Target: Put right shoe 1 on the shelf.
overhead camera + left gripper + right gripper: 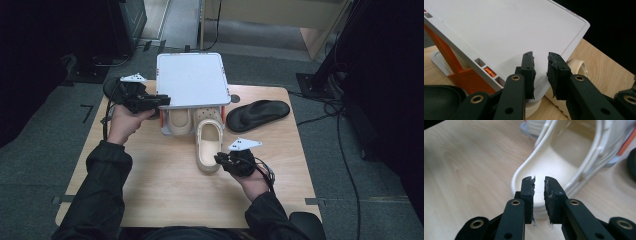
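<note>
While the left gripper (162,101) clamps its pads on the near left corner of the flat white plastic lid (191,79), the right gripper (220,159) has its jaws nearly together around the heel rim of the cream foam clog (208,145), and whether the pads actually press that rim cannot be told.

The clog is a pale cream moulded shoe with a raised rim, a smooth footbed and a heel strap; it lies near the middle of the wooden table (165,190), its toe tucked under the lid's near edge. A second cream clog (179,121) sits beside it, farther in under the lid. The lid is tilted, raised on its near side, over a white box with an orange hinge arm, at the table's far edge.

From the high view, the layout is plain: a black foam sandal (257,114) lies toward the far right corner, well apart from the cream clog, and both of the person's dark sleeves come in from the near edge.

Up close, the left gripper view shows the lid's (506,35) grooved border, small slots along its edge and the orange arm (459,72) beneath, with another black shoe (439,100) at the lower left. Meanwhile the right gripper view shows the clog's (541,167) ribbed footbed texture and the thickness of its rim between the two black pads (527,195).
</note>
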Demonstrator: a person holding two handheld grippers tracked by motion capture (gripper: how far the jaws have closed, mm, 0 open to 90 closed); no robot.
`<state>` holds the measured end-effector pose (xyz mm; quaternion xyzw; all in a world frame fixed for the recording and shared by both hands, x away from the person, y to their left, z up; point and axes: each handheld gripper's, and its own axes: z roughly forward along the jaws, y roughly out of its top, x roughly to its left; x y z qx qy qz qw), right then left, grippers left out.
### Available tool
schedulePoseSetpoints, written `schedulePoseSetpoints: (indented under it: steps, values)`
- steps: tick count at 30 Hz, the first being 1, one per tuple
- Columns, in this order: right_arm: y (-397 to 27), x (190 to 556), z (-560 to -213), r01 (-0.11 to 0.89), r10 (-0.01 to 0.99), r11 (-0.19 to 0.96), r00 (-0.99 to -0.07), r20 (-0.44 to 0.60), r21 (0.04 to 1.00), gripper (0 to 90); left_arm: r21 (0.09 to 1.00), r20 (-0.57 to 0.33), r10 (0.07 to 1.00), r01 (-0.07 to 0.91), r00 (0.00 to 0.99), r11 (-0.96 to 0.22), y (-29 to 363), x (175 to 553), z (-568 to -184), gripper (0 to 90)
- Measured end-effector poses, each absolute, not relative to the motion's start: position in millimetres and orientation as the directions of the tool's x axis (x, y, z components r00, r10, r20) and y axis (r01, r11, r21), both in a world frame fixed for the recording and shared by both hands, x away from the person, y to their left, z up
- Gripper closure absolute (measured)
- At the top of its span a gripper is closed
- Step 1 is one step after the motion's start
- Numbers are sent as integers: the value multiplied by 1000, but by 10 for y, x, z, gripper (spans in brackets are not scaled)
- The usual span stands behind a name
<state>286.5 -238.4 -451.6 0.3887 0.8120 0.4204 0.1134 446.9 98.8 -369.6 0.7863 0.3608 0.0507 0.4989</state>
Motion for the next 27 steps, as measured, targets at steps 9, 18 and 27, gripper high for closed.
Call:
schedulePoseSetpoints:
  steps: [9,18,27]
  values:
    - [-2305,2668,-4630,543,704,379,-694,147,749,782,822,-282,620,518,732,-237,986,4464,-3699,756]
    - [-2159,2659,-4873,597,691,416,-698,189,686,783,824,-276,627,515,729,-236,982,4459,-3701,775]
    - [-2153,2830,-4877,595,710,414,-685,165,689,810,823,-278,627,517,728,-235,986,4460,-3703,781]
